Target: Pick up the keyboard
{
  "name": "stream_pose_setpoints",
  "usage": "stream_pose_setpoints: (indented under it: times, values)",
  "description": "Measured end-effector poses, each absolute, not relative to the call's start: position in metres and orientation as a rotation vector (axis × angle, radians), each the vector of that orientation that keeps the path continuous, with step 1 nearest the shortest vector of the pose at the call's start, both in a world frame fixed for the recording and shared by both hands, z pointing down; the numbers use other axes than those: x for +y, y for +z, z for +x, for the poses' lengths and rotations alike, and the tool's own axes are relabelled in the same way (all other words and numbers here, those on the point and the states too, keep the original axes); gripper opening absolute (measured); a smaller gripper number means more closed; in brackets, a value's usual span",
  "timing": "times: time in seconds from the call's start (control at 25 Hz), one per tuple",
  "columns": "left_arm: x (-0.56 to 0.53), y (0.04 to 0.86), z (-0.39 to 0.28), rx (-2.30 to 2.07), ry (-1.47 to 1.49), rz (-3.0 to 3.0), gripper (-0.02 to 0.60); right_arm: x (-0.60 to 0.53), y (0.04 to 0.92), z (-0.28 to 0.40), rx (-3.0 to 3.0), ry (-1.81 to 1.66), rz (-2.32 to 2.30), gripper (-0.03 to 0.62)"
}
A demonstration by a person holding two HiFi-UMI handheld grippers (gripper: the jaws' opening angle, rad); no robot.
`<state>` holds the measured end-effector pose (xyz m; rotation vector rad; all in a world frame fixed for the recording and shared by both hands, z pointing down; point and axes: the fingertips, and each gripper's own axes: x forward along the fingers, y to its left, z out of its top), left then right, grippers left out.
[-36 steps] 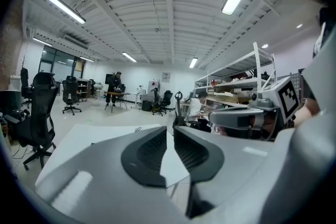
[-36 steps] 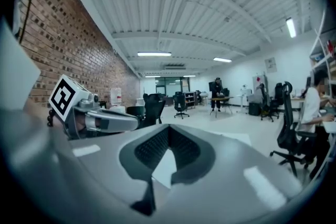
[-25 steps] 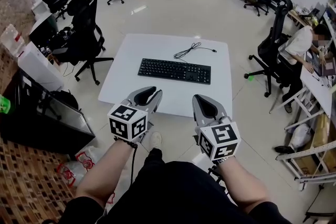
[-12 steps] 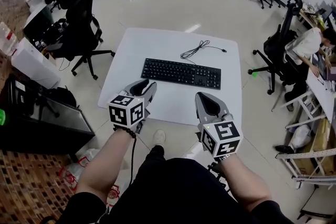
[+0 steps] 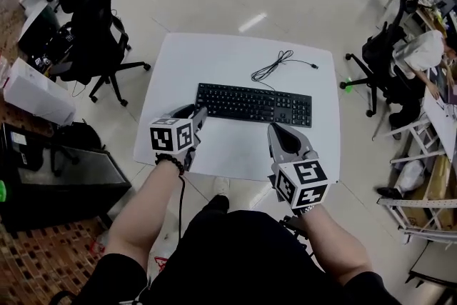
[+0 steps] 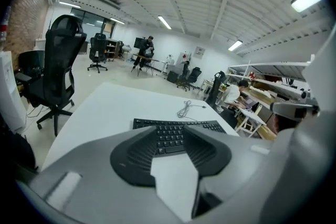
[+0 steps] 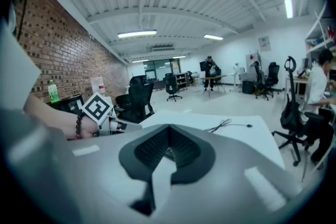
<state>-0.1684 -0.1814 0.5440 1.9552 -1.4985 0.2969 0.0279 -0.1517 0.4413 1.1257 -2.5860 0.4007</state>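
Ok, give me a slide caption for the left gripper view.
Left gripper, jaws opening and empty, faces the black keyboard on the white table.

readable text: none | keyboard (image 5: 253, 104) on table (image 5: 214, 61): key legends too small to read | wall sign (image 7: 264, 42) far beyond table: blurred

Both arms were stuck out fwd side by side, L forearm (image 5: 146, 207) & R forearm (image 5: 325, 239) bare. L gripper (image 5: 194, 113) pointed fwd and tilted down, jaws opening, nothing btwn the pads. R gripper (image 5: 278, 131) sat a bit nearer the body, also tilted down, jaws closed tight w/ nothing in them. Bead bracelet (image 5: 170, 161) on the L wrist.
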Motion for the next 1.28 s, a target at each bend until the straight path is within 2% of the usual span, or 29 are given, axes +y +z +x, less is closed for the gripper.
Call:
stream_pose_setpoints:
  times: [0.32, 0.68, 1.28]
  values:
    - [-0.228, 0.617, -0.208, -1.402, 0.351, 1.798, 0.147, -0.186, 0.463, 0.017, -2.51, 0.479, 1.215, 0.002]
    - [-0.264, 0.67, -0.223, -1.29, 0.33, 1.7, 0.147, -0.213, 0.477, 0.017, -2.445, 0.527, 1.295, 0.002]
    - [-0.269, 0.669, -0.221, -1.196, 0.283, 1.658, 0.135, -0.228, 0.493, 0.017, -2.401, 0.588, 1.316, 0.002]
